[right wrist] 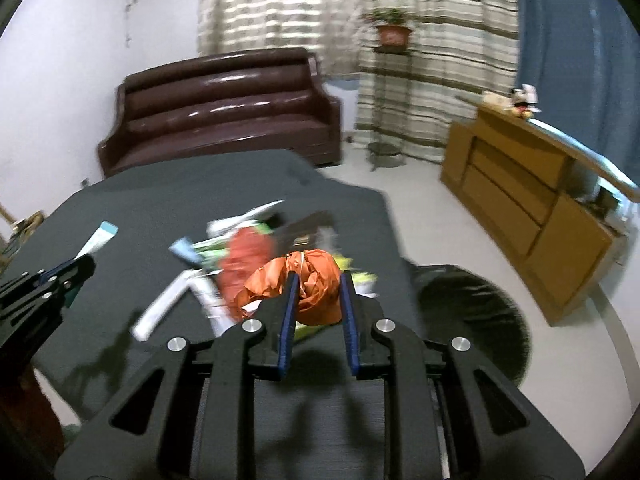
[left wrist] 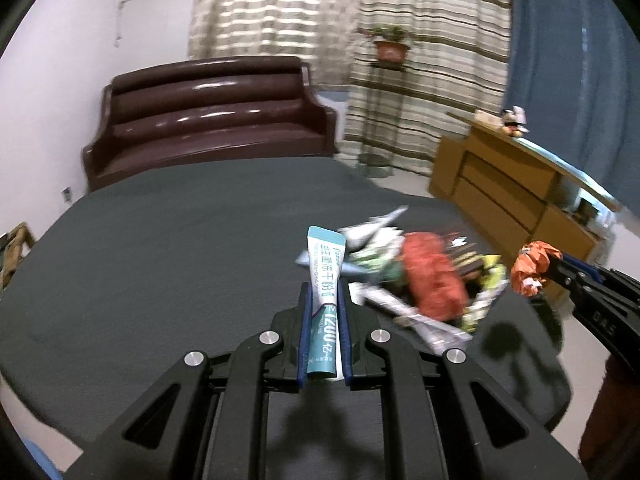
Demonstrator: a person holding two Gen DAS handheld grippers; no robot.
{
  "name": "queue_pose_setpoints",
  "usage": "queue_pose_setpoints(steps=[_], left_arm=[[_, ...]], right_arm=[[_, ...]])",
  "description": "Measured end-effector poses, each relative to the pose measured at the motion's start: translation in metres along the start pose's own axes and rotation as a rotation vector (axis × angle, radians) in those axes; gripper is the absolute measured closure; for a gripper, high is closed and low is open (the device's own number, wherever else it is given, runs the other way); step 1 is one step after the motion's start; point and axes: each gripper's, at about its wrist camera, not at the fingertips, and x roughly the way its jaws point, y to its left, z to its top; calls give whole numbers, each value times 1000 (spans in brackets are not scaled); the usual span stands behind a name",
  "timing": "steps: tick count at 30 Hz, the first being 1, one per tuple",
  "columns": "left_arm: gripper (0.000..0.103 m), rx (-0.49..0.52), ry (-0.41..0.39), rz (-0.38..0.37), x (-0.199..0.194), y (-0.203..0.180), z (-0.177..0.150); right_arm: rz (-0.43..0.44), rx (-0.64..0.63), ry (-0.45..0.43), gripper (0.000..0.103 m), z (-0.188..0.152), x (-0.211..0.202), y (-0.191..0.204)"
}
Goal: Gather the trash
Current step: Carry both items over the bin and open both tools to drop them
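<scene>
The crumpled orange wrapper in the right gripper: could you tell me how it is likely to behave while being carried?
The orange wrapper looks like thin crumpled film, so it is probably very light and squashy. The right gripper is shut on it, with creased folds bulging out to the left, so it likely deforms rather than resists. Loose flaps may flutter or snag on the trash pile.

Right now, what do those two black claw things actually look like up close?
Both are alike. The left gripper and right gripper are matte black plastic, built from angular link arms with triangular cut-outs, joined by round silver pins. Each has two narrow fingers faced with ridged blue pads. No cables, sleeves or hands show.
</scene>
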Motion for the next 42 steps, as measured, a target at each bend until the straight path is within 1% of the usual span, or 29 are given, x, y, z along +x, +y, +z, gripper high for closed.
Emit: queue_pose_setpoints(steps=[4,8,9,14,18,24,32,36,39,42], left_arm=[[90,46,-6,-67,10,-38,8],[90,102,-9,-114,20,-76,13],[90,109,-7,-122,22,-80,13],[90,153,7,-163,41,-118,15],[90,180,30,-173,56,-145,11],[90,226,59,-175,74,-180,8],[90,264,74,-186,89,-219,11],[90,284,89,-191,96,-231,10],[90,300,120,-192,105,-238,7],[85,294,146,-190,113,-238,6]], right_arm=[[-75,48,2,83,0,8,-41],[-139,99,9,83,-4,15,-82],[-152,111,11,83,-7,18,-91],[-194,157,21,83,-11,27,-129],[-213,186,25,83,-16,35,-153],[-226,212,35,83,-27,48,-175],[-227,243,42,83,-32,64,-197],[-220,267,49,83,-34,75,-209],[-219,274,52,82,-35,81,-212],[-209,289,63,80,-36,89,-213]])
